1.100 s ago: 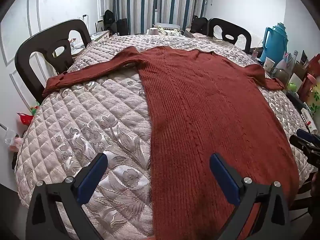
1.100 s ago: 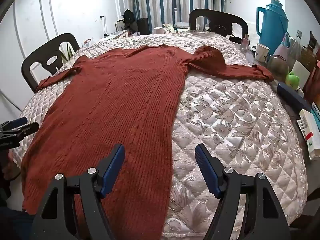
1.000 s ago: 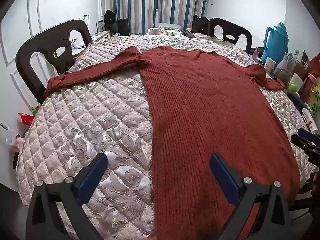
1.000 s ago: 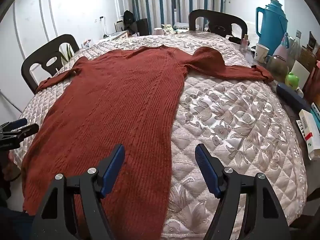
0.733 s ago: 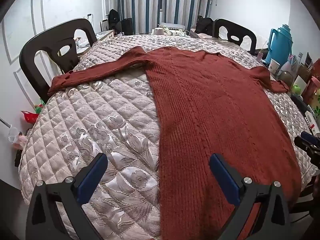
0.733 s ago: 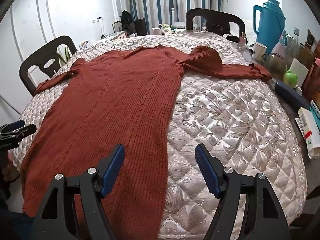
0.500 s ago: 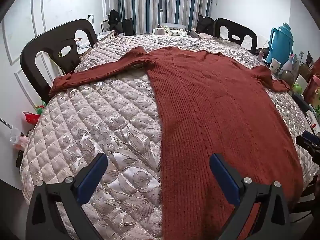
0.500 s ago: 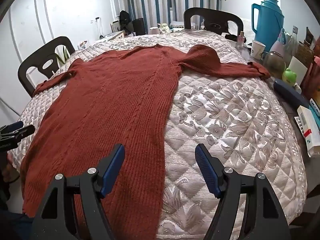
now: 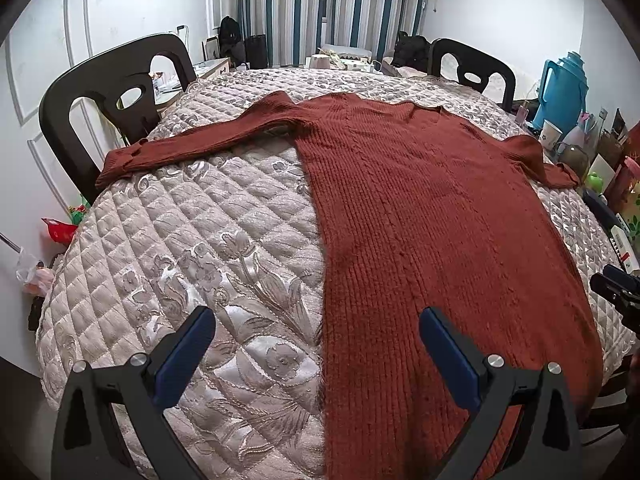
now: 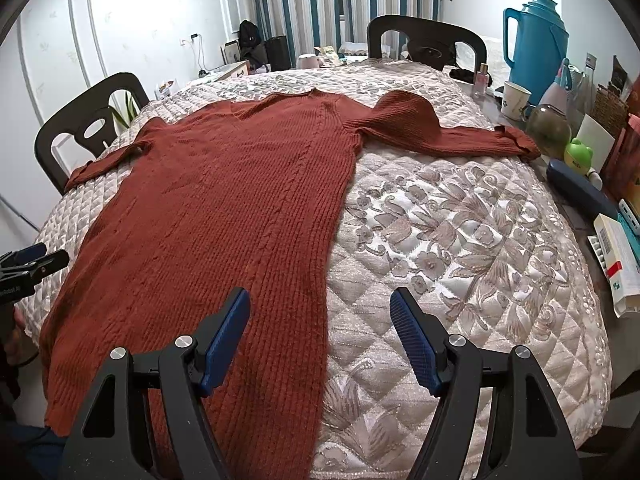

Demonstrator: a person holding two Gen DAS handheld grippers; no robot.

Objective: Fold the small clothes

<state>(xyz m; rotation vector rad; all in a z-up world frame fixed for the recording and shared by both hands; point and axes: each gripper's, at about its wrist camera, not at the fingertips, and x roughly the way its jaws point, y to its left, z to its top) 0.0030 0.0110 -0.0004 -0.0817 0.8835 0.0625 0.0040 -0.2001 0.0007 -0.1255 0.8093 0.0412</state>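
A rust-red knitted sweater [image 9: 420, 216] lies flat and spread out on the quilted table cover [image 9: 192, 248], neckline far, hem hanging over the near edge, both sleeves stretched sideways. It also shows in the right wrist view [image 10: 224, 208]. My left gripper [image 9: 316, 320] is open and empty above the sweater's left side edge near the hem. My right gripper [image 10: 320, 304] is open and empty above the sweater's right side edge near the hem. Each gripper shows at the edge of the other's view: the right one [image 9: 616, 288], the left one [image 10: 28, 264].
Dark chairs stand at the left [image 9: 112, 96] and at the far side [image 10: 424, 40]. A blue thermos [image 10: 534, 40], a cup [image 10: 514, 100], a jar, a green toy [image 10: 578, 156], a dark case and boxes [image 10: 616, 256] crowd the right table edge.
Both grippers have risen and drawn back slightly from the table, so more of the near edge and the hem shows. The sweater has not moved. Both stay open.
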